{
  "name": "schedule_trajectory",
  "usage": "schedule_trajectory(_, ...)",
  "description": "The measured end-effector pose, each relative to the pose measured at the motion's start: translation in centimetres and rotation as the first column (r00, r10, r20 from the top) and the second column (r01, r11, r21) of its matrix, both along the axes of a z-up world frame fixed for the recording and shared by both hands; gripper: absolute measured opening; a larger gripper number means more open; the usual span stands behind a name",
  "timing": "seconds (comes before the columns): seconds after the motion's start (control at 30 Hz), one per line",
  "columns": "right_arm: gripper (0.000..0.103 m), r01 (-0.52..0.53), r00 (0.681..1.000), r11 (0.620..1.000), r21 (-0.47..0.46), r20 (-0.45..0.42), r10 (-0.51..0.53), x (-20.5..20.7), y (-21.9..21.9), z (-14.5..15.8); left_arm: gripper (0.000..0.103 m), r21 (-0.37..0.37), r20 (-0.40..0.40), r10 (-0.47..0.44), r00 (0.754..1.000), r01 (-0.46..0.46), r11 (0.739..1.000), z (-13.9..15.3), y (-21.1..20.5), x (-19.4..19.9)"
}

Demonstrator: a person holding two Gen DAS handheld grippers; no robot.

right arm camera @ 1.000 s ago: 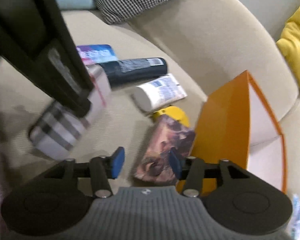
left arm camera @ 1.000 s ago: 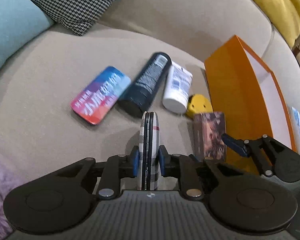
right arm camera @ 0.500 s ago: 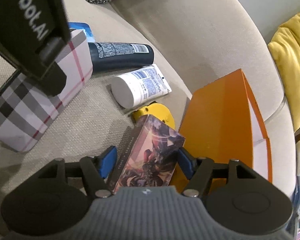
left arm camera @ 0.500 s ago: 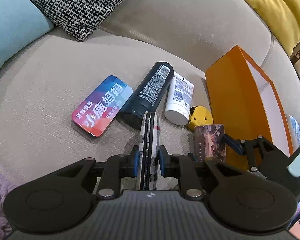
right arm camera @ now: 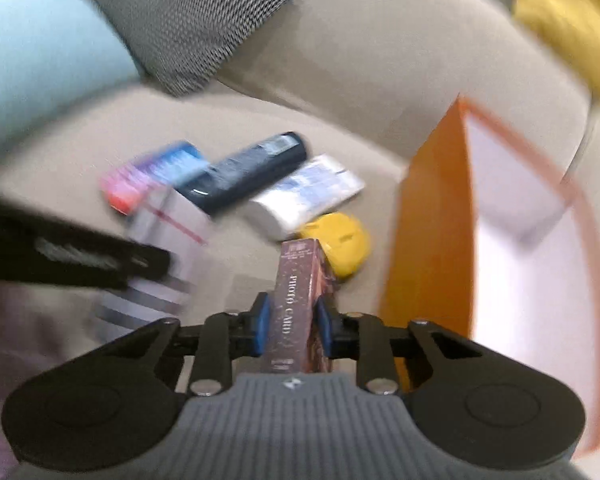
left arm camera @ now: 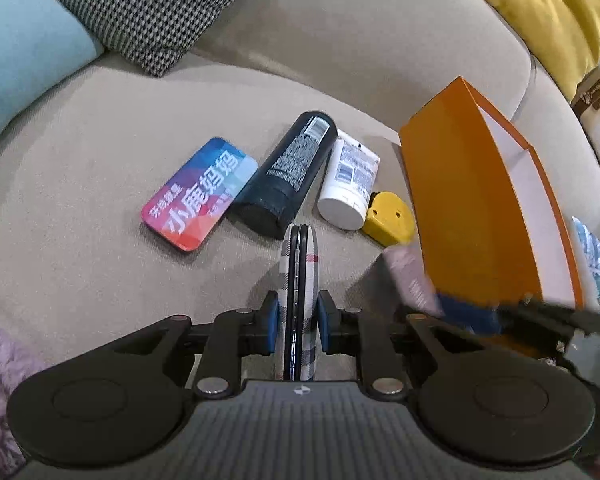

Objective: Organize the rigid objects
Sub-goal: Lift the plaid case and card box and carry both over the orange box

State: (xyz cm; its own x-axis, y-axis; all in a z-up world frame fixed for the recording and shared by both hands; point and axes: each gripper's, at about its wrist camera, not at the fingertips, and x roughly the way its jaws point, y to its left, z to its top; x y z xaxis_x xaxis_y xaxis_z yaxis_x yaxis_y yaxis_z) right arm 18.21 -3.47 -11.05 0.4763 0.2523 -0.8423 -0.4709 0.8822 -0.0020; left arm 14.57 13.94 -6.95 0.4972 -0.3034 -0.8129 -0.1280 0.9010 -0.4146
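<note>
At the far left a light blue cushion (left arm camera: pixel 24 60) is seen, with a black-and-white checked cushion (left arm camera: pixel 148 4) beside it, both resting against the back of a beige sofa (left arm camera: pixel 80 208). On the seat, a row of things is laid out. Furthest left lies a flat colourful tin (left arm camera: pixel 199 199) with white lettering. Just to its right a dark bottle (left arm camera: pixel 290 176) is laid on its side, and touching that a white tube (left arm camera: pixel 350 182), cap toward the near edge. A small yellow object (left arm camera: pixel 389 223) is found near the tube's cap.

Near the middle, a plaid case (left arm camera: pixel 299 300) is held on edge in the left claw (left arm camera: pixel 298 328), whose blue pads are pressed against both of its flat sides. In the right wrist view this case (right arm camera: pixel 160 256) is seen blurred at the left.

To the right, a dark card box (right arm camera: pixel 300 304) printed "PHOTO CARD" is pinched edge-up in the right claw (right arm camera: pixel 293 328); its jaws have just been closing, and the box is now clamped between the pads, above the seat. The right claw appears only as a blur in the left wrist view.

Further right an open orange box (left arm camera: pixel 460 200) with a white inside is standing on the seat, just beside the held card box. At the far right a yellow cushion (left arm camera: pixel 548 12) is seen against the sofa back.
</note>
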Motion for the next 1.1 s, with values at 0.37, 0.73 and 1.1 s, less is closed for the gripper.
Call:
schedule_trajectory(0.37, 0.025, 0.009, 0.99, 0.998, 0.064, -0.143, 0.001, 1.3, -0.3, -1.2, 0.022, -0.013, -0.044, -0.002, 0.999, 0.002, 1.0, -0.8, 0.0, 0.2)
schedule_trajectory(0.73, 0.024, 0.022, 0.996, 0.989, 0.149, -0.091, -0.008, 0.5, -2.4, 2.2, 0.02, -0.03, 0.007, -0.011, 1.0, 0.012, 0.999, 1.4, -0.7, -0.5)
schedule_trajectory(1.1, 0.024, 0.117, 0.988, 0.949, 0.293, 0.062, -0.141, 2.2, -12.1, 12.3, 0.02, -0.176, 0.19, -0.133, 0.973, 0.168, 0.97, 11.3, -6.0, 3.9)
